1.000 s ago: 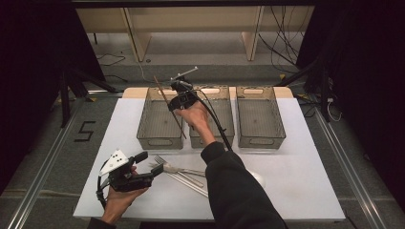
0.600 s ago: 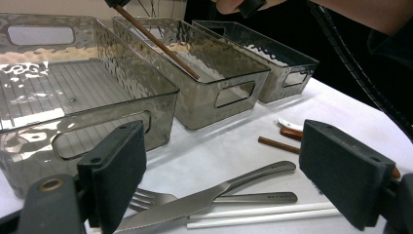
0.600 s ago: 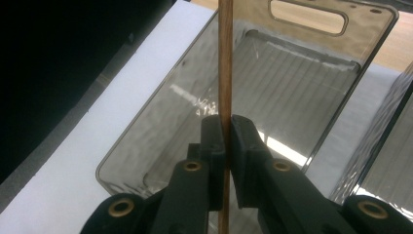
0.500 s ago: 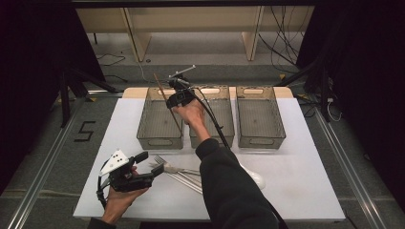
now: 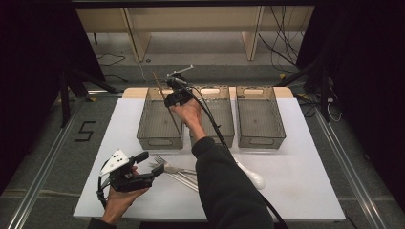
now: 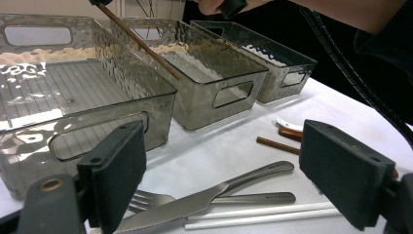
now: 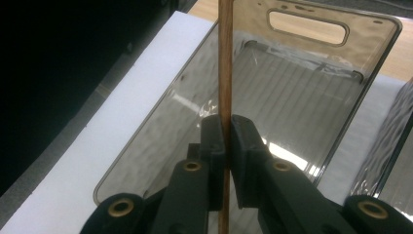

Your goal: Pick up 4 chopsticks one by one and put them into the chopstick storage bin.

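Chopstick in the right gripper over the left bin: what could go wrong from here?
1. The right gripper pinches the chopstick partway along its length, so it may pivot or slip.
2. It slants above the left bin; dropped from there, it could catch the rim and land outside.
3. The sleeve hangs over the knife and fork and may nudge them.

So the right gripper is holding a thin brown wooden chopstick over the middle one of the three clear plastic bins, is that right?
Not quite. The right gripper does hold the thin brown wooden chopstick, but over the leftmost clear plastic bin, not the middle one. The high view shows it, and the right gripper view shows that bin's floor below the jaws.
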Demonstrator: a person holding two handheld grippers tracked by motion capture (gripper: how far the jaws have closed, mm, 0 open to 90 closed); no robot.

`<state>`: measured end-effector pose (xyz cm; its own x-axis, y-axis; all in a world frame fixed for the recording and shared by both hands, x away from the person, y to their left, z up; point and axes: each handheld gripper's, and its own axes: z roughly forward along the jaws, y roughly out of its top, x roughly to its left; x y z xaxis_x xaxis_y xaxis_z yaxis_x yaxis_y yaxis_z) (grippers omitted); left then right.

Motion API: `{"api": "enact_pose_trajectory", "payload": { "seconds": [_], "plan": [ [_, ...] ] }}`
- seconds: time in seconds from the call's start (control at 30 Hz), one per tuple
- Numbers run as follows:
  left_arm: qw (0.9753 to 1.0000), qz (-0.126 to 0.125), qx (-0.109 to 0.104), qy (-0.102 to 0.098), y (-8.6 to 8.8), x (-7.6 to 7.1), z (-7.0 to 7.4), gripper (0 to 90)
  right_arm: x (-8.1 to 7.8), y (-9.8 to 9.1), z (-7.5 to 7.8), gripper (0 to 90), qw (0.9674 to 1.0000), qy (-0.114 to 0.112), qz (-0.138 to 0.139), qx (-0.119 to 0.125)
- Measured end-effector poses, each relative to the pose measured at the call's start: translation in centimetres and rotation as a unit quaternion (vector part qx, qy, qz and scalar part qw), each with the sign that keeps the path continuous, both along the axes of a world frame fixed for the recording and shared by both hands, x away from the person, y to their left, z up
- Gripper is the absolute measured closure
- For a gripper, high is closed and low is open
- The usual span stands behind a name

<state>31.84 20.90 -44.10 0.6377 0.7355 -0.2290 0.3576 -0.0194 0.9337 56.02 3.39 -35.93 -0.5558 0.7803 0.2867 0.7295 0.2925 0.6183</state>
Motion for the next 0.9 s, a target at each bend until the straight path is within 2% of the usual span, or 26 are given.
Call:
{"api": "enact_pose_trajectory", "payload": {
  "seconds": [0.7,0.9],
  "plan": [
    [1.0000,0.001,-0.004,0.001,0.0,-0.1,0.1,17.0,0.2,0.7,-1.1,85.0,1.0000,-0.006,0.000,0.001],
    [1.0000,0.001,-0.005,0.000,0.0,-0.1,0.1,17.0,0.2,1.0,-1.6,84.4,0.9999,-0.005,0.003,-0.011]
  ]
}}
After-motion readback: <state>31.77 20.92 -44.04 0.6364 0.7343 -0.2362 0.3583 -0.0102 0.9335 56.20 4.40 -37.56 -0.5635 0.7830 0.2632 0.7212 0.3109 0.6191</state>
